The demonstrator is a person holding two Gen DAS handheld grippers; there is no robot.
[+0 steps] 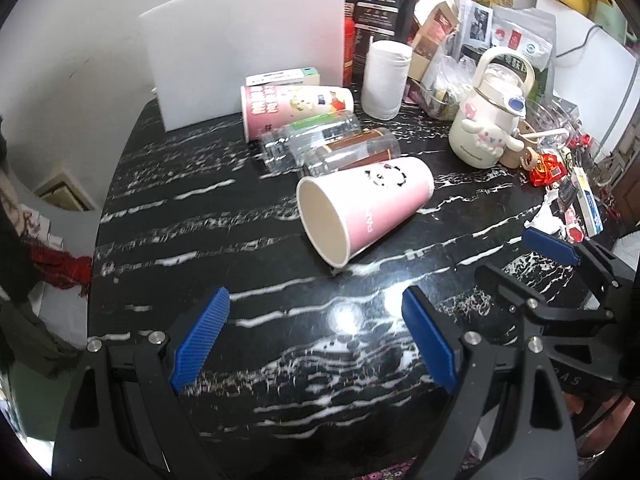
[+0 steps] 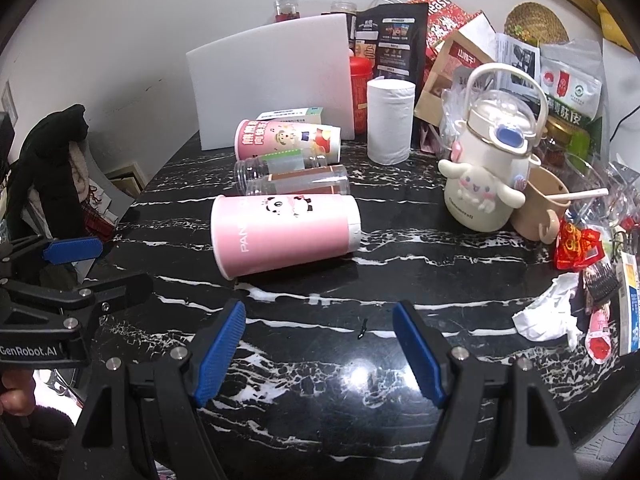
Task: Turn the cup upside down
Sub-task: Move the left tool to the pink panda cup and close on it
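On the marble table, mid-surface, the pink cup lies sideways.
Its side reads what looks like "PANDA" beside panda cartoons; left gripper and right gripper both gape wide, empty.

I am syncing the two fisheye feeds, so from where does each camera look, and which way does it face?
Left wrist: sits on the left tongs, facing the cup's open mouth; own open tongs below, right tongs at right.
Right wrist: sits on the right tongs, facing the cup's side; own open tongs below, left tongs at left.
Shared: pink panda cup lying on the black marble table, white kettle bottle.
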